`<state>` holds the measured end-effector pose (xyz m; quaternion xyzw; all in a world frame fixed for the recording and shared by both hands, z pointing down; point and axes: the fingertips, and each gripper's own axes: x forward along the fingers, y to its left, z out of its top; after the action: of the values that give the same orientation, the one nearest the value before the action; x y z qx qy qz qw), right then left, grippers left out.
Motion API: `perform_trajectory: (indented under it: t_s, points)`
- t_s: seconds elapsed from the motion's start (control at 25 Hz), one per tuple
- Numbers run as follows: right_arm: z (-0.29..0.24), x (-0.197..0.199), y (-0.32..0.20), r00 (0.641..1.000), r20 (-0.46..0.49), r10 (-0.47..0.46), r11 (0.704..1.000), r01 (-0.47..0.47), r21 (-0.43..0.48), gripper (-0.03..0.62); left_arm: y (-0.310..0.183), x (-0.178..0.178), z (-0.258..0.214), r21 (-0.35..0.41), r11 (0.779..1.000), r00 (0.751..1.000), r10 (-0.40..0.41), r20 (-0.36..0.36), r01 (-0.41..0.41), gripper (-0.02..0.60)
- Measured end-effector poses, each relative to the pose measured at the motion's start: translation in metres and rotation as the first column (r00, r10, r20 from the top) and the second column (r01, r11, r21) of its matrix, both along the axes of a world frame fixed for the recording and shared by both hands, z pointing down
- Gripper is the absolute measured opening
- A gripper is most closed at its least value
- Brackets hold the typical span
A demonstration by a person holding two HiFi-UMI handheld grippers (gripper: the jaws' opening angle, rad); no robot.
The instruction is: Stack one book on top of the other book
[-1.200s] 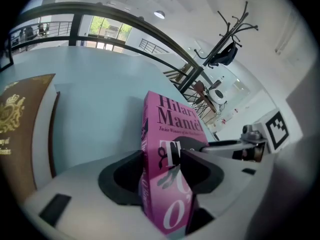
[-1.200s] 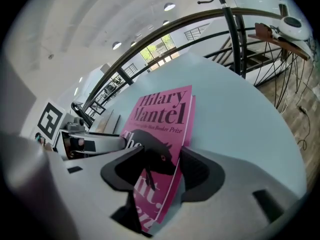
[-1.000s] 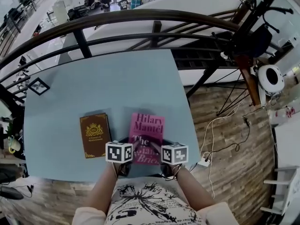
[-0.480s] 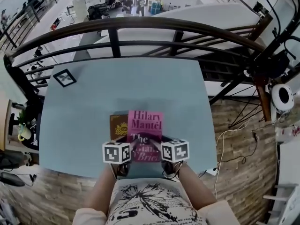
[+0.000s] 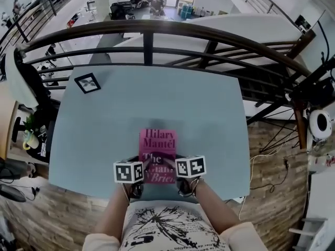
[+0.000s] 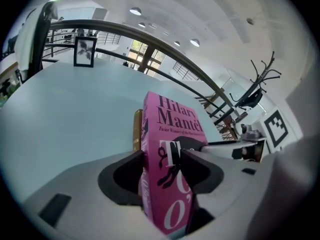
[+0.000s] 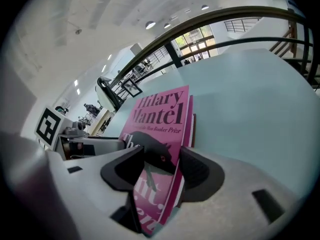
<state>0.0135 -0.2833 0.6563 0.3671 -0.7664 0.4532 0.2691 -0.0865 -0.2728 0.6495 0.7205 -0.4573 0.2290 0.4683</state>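
Note:
The pink book [image 5: 157,149] is held flat over the light blue table [image 5: 99,119] near its front edge. My left gripper [image 5: 146,165] is shut on the book's near left edge and my right gripper [image 5: 170,164] on its near right edge. In the left gripper view the jaws [image 6: 162,166] clamp the pink book [image 6: 167,134], and a strip of the brown book [image 6: 137,130] shows just beyond it. In the right gripper view the jaws [image 7: 157,166] clamp the pink book [image 7: 160,119], with a brown sliver [image 7: 193,130] beneath. The head view hides the brown book under the pink one. Whether they touch I cannot tell.
A small black-framed picture [image 5: 87,82] stands at the table's far left corner. A dark curved railing [image 5: 157,30] runs behind the table. Wooden floor with cables [image 5: 267,161] lies to the right, and a plant and mug [image 5: 30,138] sit left of the table.
Both grippers have carried the pink book leftward over the table. The brown book, first seen beside it on the left, is now covered by it in the head view.

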Motion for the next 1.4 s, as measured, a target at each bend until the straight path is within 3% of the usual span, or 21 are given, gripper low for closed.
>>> perform_trajectory:
  t_s: [0.4, 0.68, 0.8, 0.96, 1.04, 1.16, 1.28, 1.4]
  points:
    - [0.012, -0.014, -0.015, 0.999, -0.033, -0.031, 0.999, 0.031, -0.012, 0.219, -0.011, -0.014, 0.015, -0.028, 0.999, 0.998, -0.044, -0.049, 0.043, 0.222]
    - [0.0, 0.0, -0.02, 0.988, -0.149, 0.028, 0.993, -0.011, 0.119, 0.269, -0.009, -0.02, 0.011, 0.0, 0.999, 0.998, -0.053, -0.024, 0.053, 0.221]
    - [-0.025, 0.004, -0.025, 0.991, -0.106, 0.082, 0.981, -0.062, 0.183, 0.212, -0.011, -0.029, -0.005, 0.067, 0.997, 0.999, -0.045, 0.024, 0.043, 0.183]
    - [-0.071, 0.013, -0.034, 0.985, -0.045, 0.168, 0.937, -0.145, 0.317, 0.052, -0.017, -0.04, -0.043, 0.195, 0.981, 0.993, -0.042, 0.112, 0.02, 0.047]
    - [-0.096, 0.016, -0.039, 0.979, -0.02, 0.205, 0.9, -0.181, 0.398, -0.005, -0.022, -0.042, -0.067, 0.271, 0.962, 0.99, -0.045, 0.137, 0.006, 0.025]
    - [-0.132, 0.014, -0.042, 0.979, -0.003, 0.204, 0.837, -0.173, 0.519, -0.005, -0.027, -0.043, -0.104, 0.406, 0.914, 0.987, -0.057, 0.149, -0.009, 0.018]
    - [-0.173, 0.008, -0.039, 0.987, 0.004, 0.163, 0.74, -0.125, 0.661, -0.006, -0.03, -0.045, -0.149, 0.549, 0.836, 0.99, -0.067, 0.122, -0.011, 0.017]
    - [-0.215, -0.001, -0.034, 0.993, -0.006, 0.117, 0.608, -0.067, 0.791, -0.006, -0.03, -0.05, -0.198, 0.675, 0.738, 0.995, -0.057, 0.076, -0.009, 0.017]
